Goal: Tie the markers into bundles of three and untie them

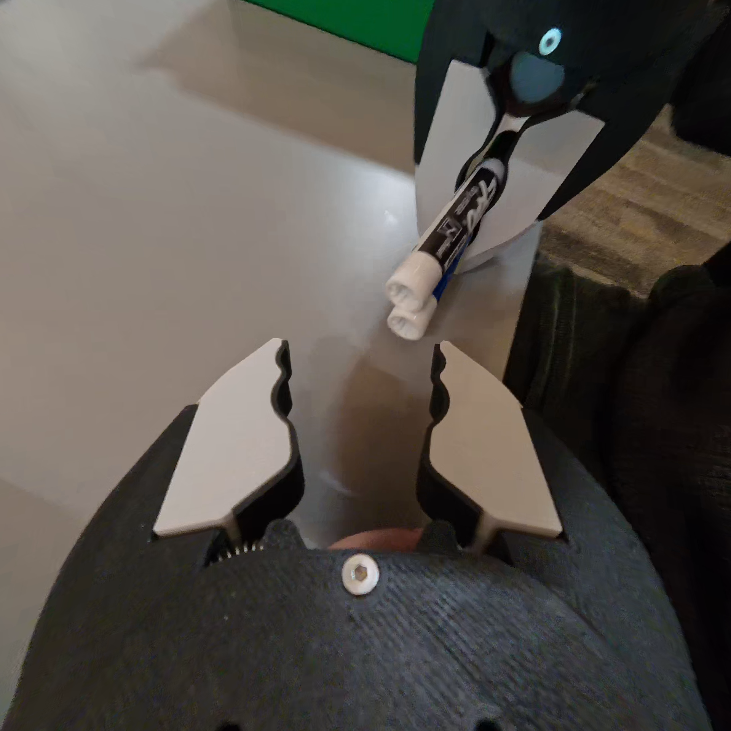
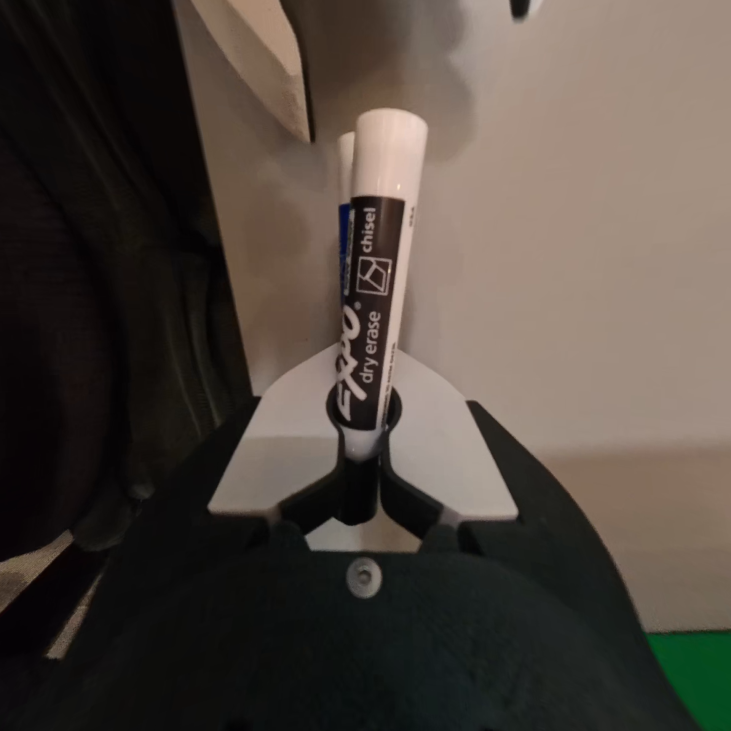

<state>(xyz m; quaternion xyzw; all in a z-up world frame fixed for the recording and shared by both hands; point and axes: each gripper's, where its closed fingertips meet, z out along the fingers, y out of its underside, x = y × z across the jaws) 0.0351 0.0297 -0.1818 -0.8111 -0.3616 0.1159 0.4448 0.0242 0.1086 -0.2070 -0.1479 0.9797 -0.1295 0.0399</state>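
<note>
Your left gripper (image 1: 360,352) hangs with its jaws spread wide and nothing between them, above the pale table (image 1: 158,237). Just beyond its tips, your right gripper (image 2: 362,379) is clamped on a black-labelled marker (image 2: 372,300), with a blue-labelled marker (image 2: 343,221) pressed alongside. A green sheet (image 1: 348,19) lies at the far edge.

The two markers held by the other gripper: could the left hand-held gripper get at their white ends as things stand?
Probably yes. The left hand-held gripper is open, and the markers' white ends point toward its gap with nothing between them. The right hand-held gripper clamps them farther up.
</note>
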